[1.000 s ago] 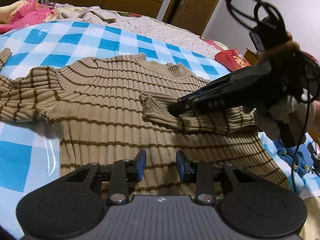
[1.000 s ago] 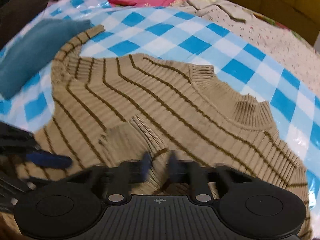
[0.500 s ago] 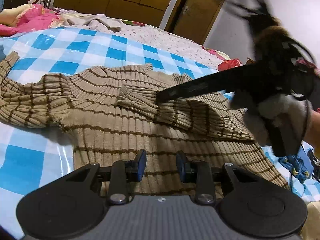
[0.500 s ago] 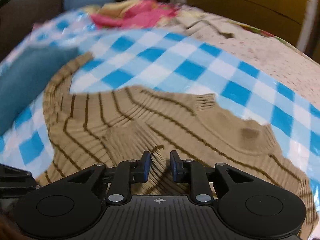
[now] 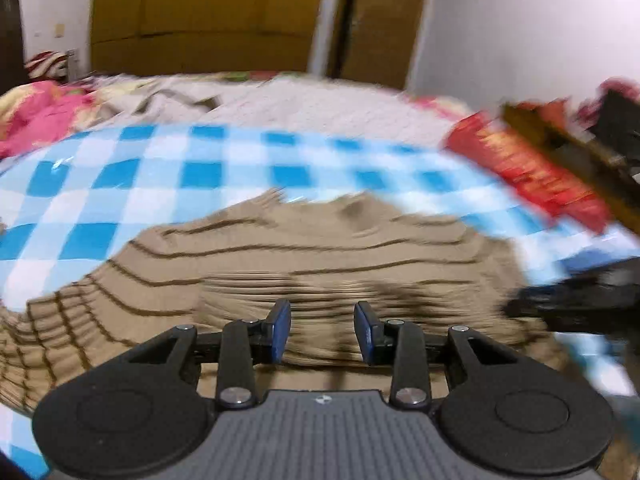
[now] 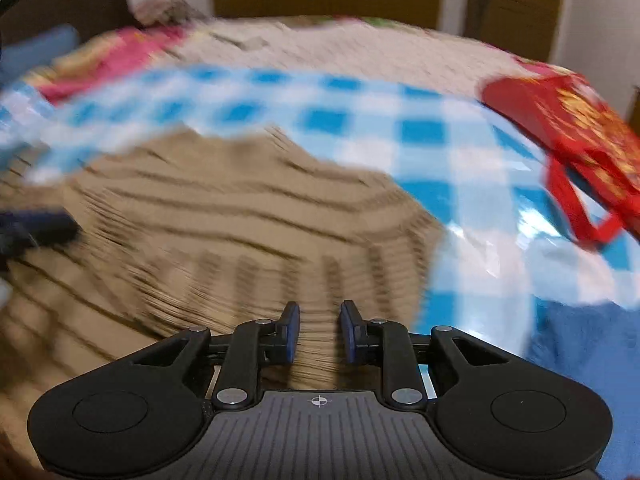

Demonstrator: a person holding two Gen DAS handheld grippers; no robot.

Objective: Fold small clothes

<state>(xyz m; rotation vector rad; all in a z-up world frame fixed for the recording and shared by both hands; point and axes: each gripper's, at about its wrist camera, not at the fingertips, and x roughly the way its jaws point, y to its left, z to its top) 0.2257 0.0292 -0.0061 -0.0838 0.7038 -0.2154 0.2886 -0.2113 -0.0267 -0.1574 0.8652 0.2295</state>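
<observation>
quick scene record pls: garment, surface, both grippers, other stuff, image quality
garment: tan striped sweater, lying on the cloth
surface: blue-and-white checked cloth over a bed
left gripper: open, holding nothing, sweater seen between the fingers
right gripper: open, holding nothing
other: red bag, pink bedding
image quality: strong motion blur, both views

Left wrist view: low over the bed, close up, facing across the brown striped sweater (image 5: 320, 248) toward the wooden doors (image 5: 208, 16). Right wrist view: just as low and close, facing the same way. Shared by both: sweater, checked sheet (image 5: 168, 172), red bag (image 6: 568, 116). Both blurry.
</observation>
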